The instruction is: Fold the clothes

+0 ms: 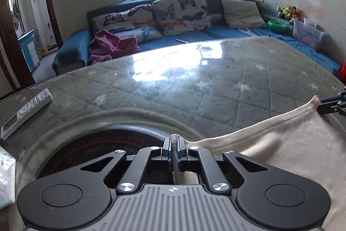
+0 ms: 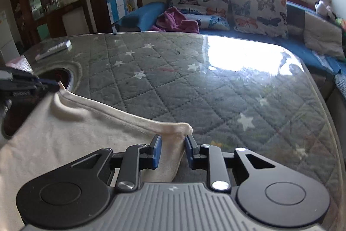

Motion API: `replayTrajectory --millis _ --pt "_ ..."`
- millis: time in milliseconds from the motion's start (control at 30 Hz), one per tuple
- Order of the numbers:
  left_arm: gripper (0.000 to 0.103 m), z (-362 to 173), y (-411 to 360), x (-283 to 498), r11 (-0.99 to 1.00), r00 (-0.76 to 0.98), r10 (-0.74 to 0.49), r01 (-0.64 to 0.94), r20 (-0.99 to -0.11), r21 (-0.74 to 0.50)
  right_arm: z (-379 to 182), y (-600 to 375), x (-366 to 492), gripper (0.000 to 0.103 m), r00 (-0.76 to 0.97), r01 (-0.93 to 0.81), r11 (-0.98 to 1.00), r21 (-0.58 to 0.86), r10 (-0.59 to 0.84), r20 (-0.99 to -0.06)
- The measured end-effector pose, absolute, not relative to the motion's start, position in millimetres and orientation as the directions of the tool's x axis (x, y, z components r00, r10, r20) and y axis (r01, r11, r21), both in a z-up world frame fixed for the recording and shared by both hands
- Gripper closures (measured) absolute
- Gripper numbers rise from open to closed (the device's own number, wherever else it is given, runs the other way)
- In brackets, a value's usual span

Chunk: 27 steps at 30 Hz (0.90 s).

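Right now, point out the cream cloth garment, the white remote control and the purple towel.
cream cloth garment [image 1: 281, 155], left wrist view, flat middle.
white remote control [image 1: 26, 113], left wrist view, keypad.
purple towel [image 2: 173, 20], right wrist view, crumpled middle.

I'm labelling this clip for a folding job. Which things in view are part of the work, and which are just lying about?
In the job:
- cream garment, stretched between the two grippers
- left gripper, shut on one corner
- right gripper, pinching the other corner
- glass-topped table, the work surface

Lying about:
- remote control
- purple garment on the sofa
- butterfly cushions
- soft toys
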<state>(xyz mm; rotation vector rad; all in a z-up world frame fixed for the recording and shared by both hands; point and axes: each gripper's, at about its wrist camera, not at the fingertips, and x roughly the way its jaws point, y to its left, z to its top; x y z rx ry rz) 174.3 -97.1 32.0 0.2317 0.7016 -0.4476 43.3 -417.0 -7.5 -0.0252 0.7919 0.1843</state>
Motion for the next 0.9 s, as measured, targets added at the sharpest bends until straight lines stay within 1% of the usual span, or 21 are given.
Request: replayTrajectory --millis 33,100,267,333,367,433,467,533,600,633,700,800,900 --pt "0.098 31 -99 177 0.882 0.681 -0.311 0.467 -0.663 0.066 -8 -415 47 0.097 0.691 -0.172 0.985 0.027 0.14 -0.709" --pt "0.097 27 -100 185 0.884 0.693 -0.299 0.46 -0.656 0.084 -9 -413 55 0.098 0.703 -0.167 0.986 -0.004 0.116 -0.702" --pt "0.095 19 -97 201 0.906 0.712 -0.282 0.418 -0.643 0.065 -14 -413 74 0.098 0.726 -0.138 0.989 -0.047 0.068 -0.684" --pt "0.097 22 -95 202 0.914 0.728 -0.276 0.401 -0.627 0.063 -15 -414 77 0.098 0.736 -0.121 0.992 -0.045 0.06 -0.675" --pt "0.097 25 -94 201 0.923 0.749 -0.26 0.378 -0.609 0.072 -14 -416 76 0.098 0.744 -0.109 0.993 -0.038 0.056 -0.666" --pt "0.097 31 -91 197 0.923 0.772 -0.27 0.378 -0.575 0.075 -12 -417 72 0.098 0.768 -0.095 0.994 -0.047 0.044 -0.639" --pt "0.097 32 -91 198 0.921 0.771 -0.268 0.38 -0.578 0.08 -12 -417 71 0.098 0.775 -0.092 0.994 -0.052 0.039 -0.631" --pt "0.097 34 -92 198 0.91 0.758 -0.295 0.408 -0.581 0.07 -15 -418 74 0.096 0.761 -0.094 0.995 -0.044 0.043 -0.647" --pt "0.095 35 -97 195 0.876 0.717 -0.368 0.481 -0.592 0.038 -16 -418 76 0.09 0.754 -0.099 0.994 -0.048 0.043 -0.655" --pt "0.094 36 -99 193 0.856 0.694 -0.404 0.517 -0.596 0.022 -15 -418 76 0.09 0.756 -0.102 0.994 -0.05 0.045 -0.654" --pt "0.09 35 -109 187 0.818 0.669 -0.437 0.574 -0.601 0.043 -12 -418 74 0.086 0.76 -0.105 0.993 -0.049 0.048 -0.648" --pt "0.09 26 -127 181 0.769 0.657 -0.433 0.627 -0.617 0.127 -7 -414 70 0.085 0.764 -0.122 0.991 -0.057 0.057 -0.642" --pt "0.091 15 -140 183 0.748 0.688 -0.387 0.623 -0.613 0.227 -5 -409 66 0.084 0.762 -0.151 0.987 -0.056 0.08 -0.643"
